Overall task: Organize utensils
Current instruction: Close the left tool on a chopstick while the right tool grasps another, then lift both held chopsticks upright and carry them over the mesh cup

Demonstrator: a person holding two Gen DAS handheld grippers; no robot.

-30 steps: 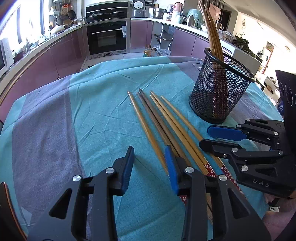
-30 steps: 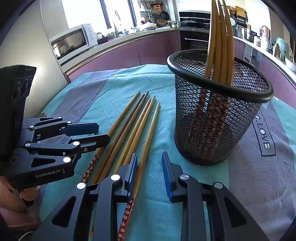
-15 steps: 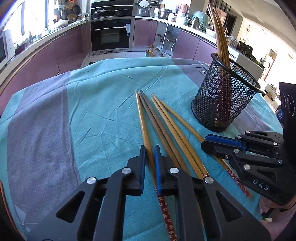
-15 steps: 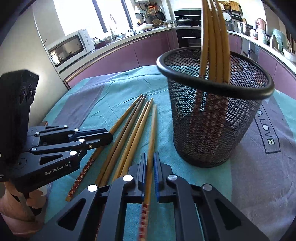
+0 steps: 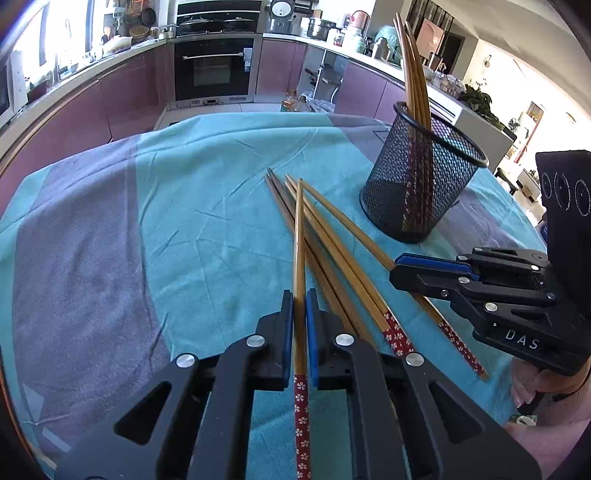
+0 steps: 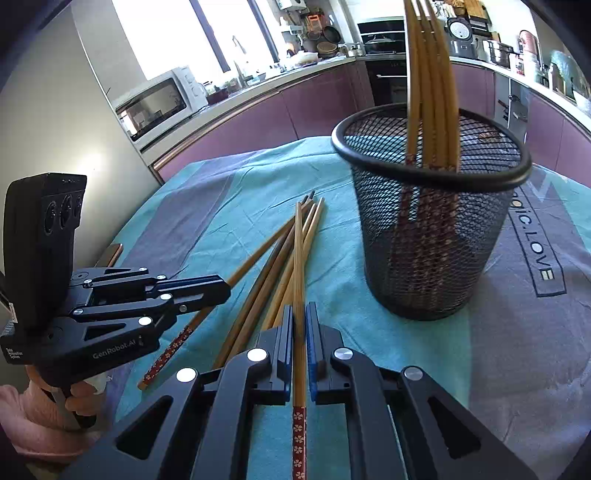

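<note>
The teal tablecloth [image 5: 207, 221] and the mesh holder [image 6: 432, 229], far right with chopsticks standing in it, are unchanged. The left gripper [image 5: 299, 325] and right gripper [image 6: 299, 332], open a second ago, now each clamp one chopstick [image 5: 298, 258] [image 6: 298, 266], tilted across the loose chopsticks [image 5: 343, 258] lying near.

The held chopstick's [image 5: 300, 258] patterned end runs off the bottom edge; counter clutter [image 5: 332, 29] perhaps jars.
</note>
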